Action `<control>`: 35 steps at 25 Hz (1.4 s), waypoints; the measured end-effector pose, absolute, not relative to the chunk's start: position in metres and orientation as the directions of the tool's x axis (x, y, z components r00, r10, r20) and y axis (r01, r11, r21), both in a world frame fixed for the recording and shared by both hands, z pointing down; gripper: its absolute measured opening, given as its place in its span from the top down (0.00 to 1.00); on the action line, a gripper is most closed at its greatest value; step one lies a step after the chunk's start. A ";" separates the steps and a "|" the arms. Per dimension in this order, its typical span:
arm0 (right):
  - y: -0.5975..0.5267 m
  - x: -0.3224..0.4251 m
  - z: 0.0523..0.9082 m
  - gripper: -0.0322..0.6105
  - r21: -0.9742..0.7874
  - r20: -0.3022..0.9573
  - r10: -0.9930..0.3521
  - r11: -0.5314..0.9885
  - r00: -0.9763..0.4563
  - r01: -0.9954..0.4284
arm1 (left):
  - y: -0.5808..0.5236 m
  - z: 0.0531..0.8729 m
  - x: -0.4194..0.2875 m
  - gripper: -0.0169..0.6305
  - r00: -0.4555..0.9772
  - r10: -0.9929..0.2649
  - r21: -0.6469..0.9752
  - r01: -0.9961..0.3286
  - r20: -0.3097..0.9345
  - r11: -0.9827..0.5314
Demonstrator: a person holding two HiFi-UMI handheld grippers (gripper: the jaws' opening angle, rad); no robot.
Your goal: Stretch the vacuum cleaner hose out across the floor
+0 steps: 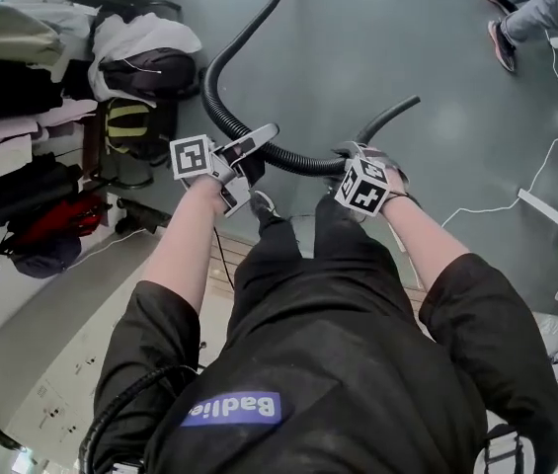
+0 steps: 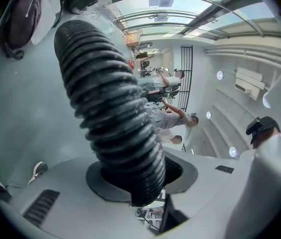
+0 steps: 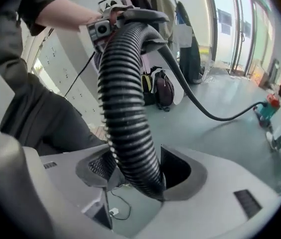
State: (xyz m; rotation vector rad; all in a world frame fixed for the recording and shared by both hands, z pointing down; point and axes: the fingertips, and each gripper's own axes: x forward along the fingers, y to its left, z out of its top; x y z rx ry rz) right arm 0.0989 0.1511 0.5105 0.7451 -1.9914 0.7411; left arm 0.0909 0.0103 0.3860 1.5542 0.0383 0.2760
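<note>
The black ribbed hose (image 2: 110,98) curves across the grey-green floor (image 1: 407,47) and rises to both grippers. The left hand-held gripper (image 1: 252,159) clamps it. The right hand-held gripper (image 1: 360,156) stands wide, with the hose apparently loose between its jaws. Bags (image 1: 145,72) crowd the floor's left edge.

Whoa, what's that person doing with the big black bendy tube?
A person is holding a black ribbed vacuum hose with two hand-held grippers. The left gripper is clamped on it. The right gripper has the hose between its jaws, but they stand wide and are not squeezing. Past the left gripper the hose curves away over the grey floor, not straight yet.
</note>
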 end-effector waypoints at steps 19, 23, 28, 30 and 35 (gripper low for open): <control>0.163 -0.183 0.453 0.70 -0.467 0.786 -0.112 0.535 -0.608 -0.704 | 0.066 0.437 -0.114 0.73 0.972 0.085 0.976 -0.218 0.219 -0.019; 0.199 -0.184 0.465 0.68 -0.389 0.852 -0.026 0.637 -0.523 -0.666 | 0.067 0.417 -0.133 0.76 0.987 0.125 0.994 -0.107 0.102 0.032; 0.218 -0.176 0.458 0.67 -0.334 0.873 -0.050 0.662 -0.484 -0.671 | 0.082 0.397 -0.129 0.78 0.980 0.199 0.999 -0.021 0.012 0.042; 0.225 -0.184 0.454 0.67 -0.370 0.860 -0.041 0.638 -0.509 -0.675 | 0.082 0.397 -0.124 0.77 0.992 0.123 1.000 -0.016 0.015 0.012; 0.236 -0.203 0.446 0.67 -0.567 0.740 -0.110 0.428 -0.664 -0.703 | 0.130 0.430 -0.116 0.68 0.969 0.107 0.970 -0.211 0.224 -0.121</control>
